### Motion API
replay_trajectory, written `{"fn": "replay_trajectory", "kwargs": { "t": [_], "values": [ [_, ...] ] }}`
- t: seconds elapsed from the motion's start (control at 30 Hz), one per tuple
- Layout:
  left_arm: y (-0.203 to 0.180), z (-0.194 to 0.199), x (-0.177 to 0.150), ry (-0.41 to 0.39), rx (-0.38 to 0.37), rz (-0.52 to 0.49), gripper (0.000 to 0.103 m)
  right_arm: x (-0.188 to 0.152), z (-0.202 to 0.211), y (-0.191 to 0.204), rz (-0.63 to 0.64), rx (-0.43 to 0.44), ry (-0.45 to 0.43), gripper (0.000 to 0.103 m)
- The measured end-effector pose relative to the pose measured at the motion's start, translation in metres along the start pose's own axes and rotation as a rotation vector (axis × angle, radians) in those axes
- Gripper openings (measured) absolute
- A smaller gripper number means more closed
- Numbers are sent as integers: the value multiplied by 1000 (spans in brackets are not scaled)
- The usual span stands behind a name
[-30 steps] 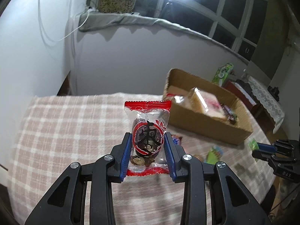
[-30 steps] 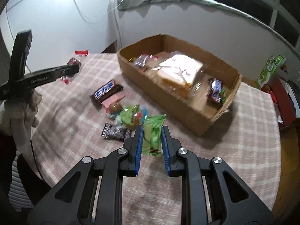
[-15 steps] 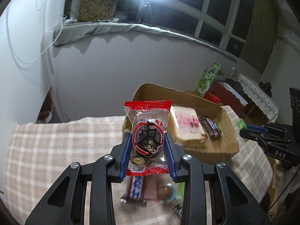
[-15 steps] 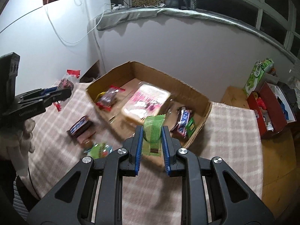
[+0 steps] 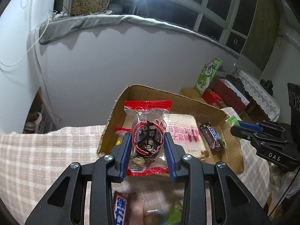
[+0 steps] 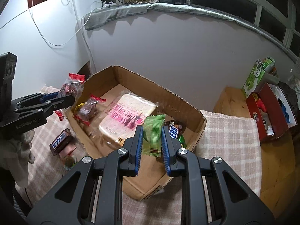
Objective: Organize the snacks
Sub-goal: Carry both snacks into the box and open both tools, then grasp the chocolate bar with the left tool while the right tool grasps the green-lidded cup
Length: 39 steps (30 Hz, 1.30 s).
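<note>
Left hand-held gripper (image 5: pixel 148 150) clamped on a clear red-edged date packet (image 5: pixel 148 136), held upright above the near-left corner of the cardboard box (image 5: pixel 187 101). Right hand-held gripper (image 6: pixel 151 140) pinching a green wafer packet (image 6: pixel 152 133), poised over the box's near wall. Inside the box: a bread pack (image 6: pixel 127 120) at centre, a second red packet (image 6: pixel 88 110) at 9 o'clock of it, a Snickers bar (image 5: pixel 211 136) at 3 o'clock. On the checked desk (image 6: pixel 230 135), outside the box at 8 o'clock, another Snickers (image 6: pixel 61 140).
</note>
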<state>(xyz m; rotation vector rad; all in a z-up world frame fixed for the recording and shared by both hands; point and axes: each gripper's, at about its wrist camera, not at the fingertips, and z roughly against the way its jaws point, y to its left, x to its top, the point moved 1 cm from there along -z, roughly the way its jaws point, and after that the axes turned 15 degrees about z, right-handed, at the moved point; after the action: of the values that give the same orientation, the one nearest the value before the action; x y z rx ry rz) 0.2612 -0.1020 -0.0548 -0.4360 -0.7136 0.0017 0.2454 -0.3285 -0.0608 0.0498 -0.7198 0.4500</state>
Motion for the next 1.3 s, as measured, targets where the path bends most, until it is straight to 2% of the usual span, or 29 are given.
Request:
{"fn": "replay_trajectory", "kwargs": {
  "t": [0.23, 0.3, 0.37, 0.4, 0.43, 0.87, 1.3],
  "values": [
    [-5, -15, 1, 13, 10, 1, 33, 0, -12, -8, -14, 6, 13, 20],
    [-6, -16, 0, 16, 10, -4, 35, 1, -12, -8, -12, -5, 11, 27],
    [-6, -15, 0, 17, 16, -3, 57, 1, -10, -7, -9, -12, -3, 76],
    [-7, -15, 2, 13, 17, -2, 59, 1, -6, -6, -7, -26, -21, 84],
    [-7, -13, 3, 8, 15, 0, 59, 0, -3, -5, -4, -34, -35, 87],
    [13, 20, -1, -20, 13, 10, 59, -3, 23, 17, 35, -32, -51, 87],
    [51, 61, -31, -33, 24, 58, 59, -26, 65, 66, 62, 58, -109, 87]
  ]
}}
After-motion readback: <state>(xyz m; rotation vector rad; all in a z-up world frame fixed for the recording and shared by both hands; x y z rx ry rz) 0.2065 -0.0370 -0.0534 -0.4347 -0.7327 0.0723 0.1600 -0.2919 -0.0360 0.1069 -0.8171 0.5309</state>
